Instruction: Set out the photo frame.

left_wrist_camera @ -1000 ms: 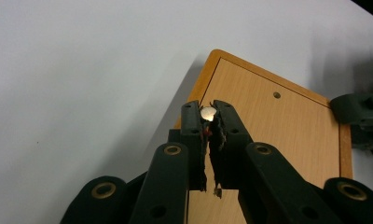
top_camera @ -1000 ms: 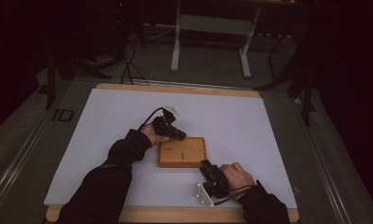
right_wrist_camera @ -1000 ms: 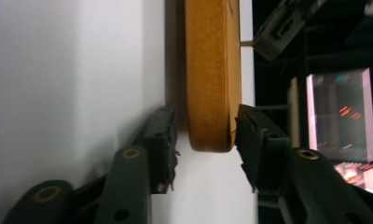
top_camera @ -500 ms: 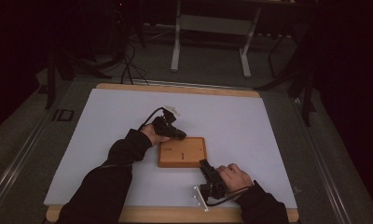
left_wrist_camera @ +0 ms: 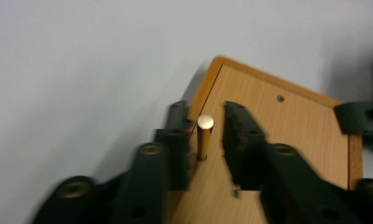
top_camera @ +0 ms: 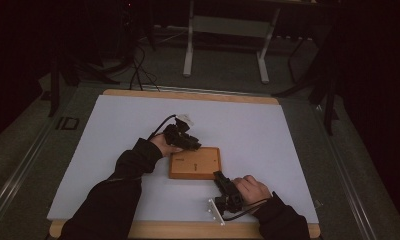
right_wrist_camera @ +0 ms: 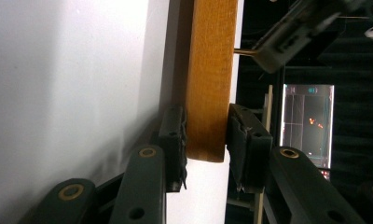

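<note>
A small wooden board [top_camera: 195,163] lies flat on the white mat [top_camera: 113,140]. A brass pin [left_wrist_camera: 204,140] stands upright in the board [left_wrist_camera: 287,126] near one corner. My left gripper [top_camera: 190,144] is at the board's far left corner. In the left gripper view its jaws [left_wrist_camera: 204,109] stand open on either side of the pin, with a gap on the right side. My right gripper [top_camera: 223,182] is at the board's near right corner. In the right gripper view it [right_wrist_camera: 205,116] is shut on the board's edge [right_wrist_camera: 211,56], one jaw above and one below. The pin [right_wrist_camera: 244,51] shows farther along.
The mat covers a wooden table [top_camera: 188,230] whose near edge runs just behind both forearms. Metal frame legs [top_camera: 189,45] and cables [top_camera: 138,70] stand on the dark floor beyond the far edge. A lit screen [right_wrist_camera: 306,121] glows in the dark background.
My right hand has shifted slightly at the board's near corner, and the grey plate behind it has swung a little. The left gripper and the board have stayed put.
</note>
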